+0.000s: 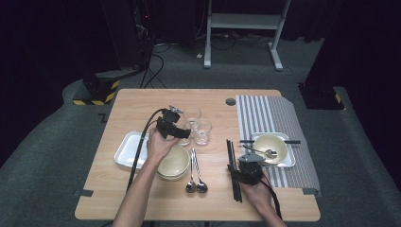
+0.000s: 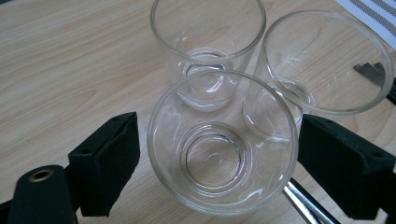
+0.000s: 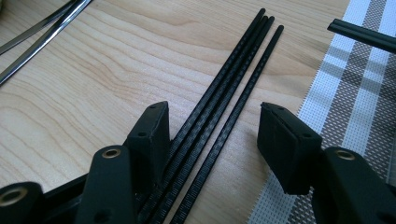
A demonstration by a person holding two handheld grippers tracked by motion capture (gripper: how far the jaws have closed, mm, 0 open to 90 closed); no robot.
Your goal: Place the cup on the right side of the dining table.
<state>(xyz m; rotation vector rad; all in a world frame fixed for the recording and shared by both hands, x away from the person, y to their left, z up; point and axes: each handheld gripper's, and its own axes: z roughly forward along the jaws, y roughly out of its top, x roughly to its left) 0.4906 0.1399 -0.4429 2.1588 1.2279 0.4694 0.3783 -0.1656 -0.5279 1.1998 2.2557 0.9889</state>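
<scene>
Three clear glasses stand close together at mid-table. The nearest glass [image 2: 222, 149] [image 1: 184, 135] sits between the jaws of my left gripper [image 2: 219, 125] [image 1: 178, 130], which is open. Its left pad [image 2: 112, 163] stands off the glass wall and its right pad [image 2: 338, 161] is right at the rim. The other two glasses [image 2: 208, 51] [image 2: 327, 60] stand just behind. My right gripper [image 3: 215, 112] [image 1: 241, 164] is open and low over several black chopsticks [image 3: 233, 84] [image 1: 232, 161], which lie side by side on the wood between its jaws.
Stacked cream bowls [image 1: 173, 161] and a white tray [image 1: 128, 150] lie under my left forearm. Two spoons [image 1: 195, 172] lie beside the bowls. At the right, on a striped placemat [image 1: 274, 113], a white tray [image 1: 289, 160] holds a bowl [image 1: 270, 145], spoon and chopsticks.
</scene>
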